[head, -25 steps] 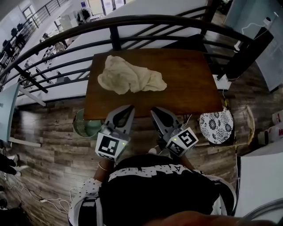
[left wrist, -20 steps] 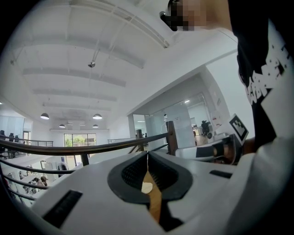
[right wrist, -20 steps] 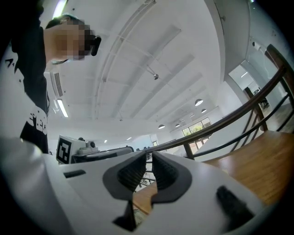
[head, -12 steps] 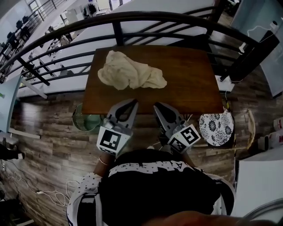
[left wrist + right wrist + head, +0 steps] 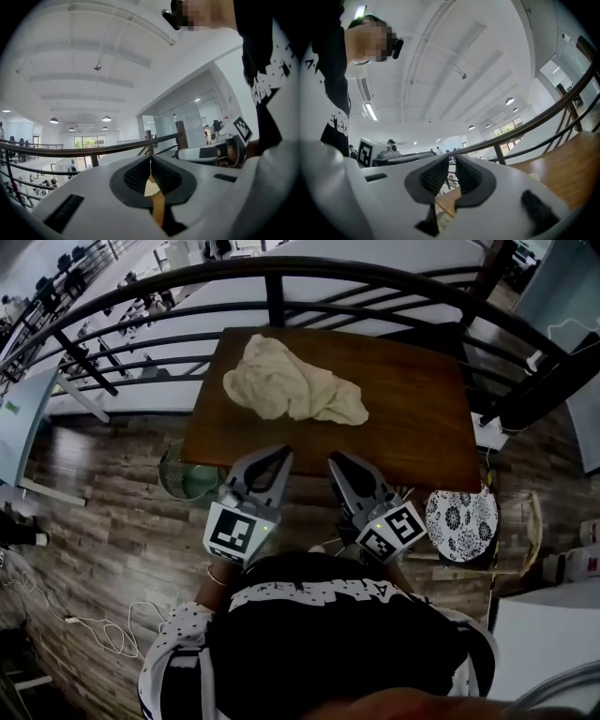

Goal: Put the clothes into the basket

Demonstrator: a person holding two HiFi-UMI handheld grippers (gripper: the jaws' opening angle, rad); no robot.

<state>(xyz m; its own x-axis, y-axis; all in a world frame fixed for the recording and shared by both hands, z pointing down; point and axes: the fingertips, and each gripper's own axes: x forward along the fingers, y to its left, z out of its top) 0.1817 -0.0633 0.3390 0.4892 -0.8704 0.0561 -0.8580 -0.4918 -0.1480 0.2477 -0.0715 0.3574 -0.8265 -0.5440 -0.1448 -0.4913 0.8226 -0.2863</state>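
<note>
A crumpled cream cloth lies on the far left part of the brown wooden table. A green basket stands on the floor by the table's near left corner, partly under the edge. My left gripper and right gripper hover side by side at the table's near edge, well short of the cloth. Both are shut with nothing between the jaws. The left gripper view shows closed jaws aimed level at the railing. In the right gripper view the jaws are closed too, with the table at the right.
A dark curved metal railing runs behind the table. On the floor to the right sits a round black-and-white patterned seat. Cables trail across the wooden floor at the lower left. Beyond the railing the floor drops to a lower level.
The head view has shifted, so table and cloth now sit a little further right in the picture. Both grippers stay shut at the table's near edge.
</note>
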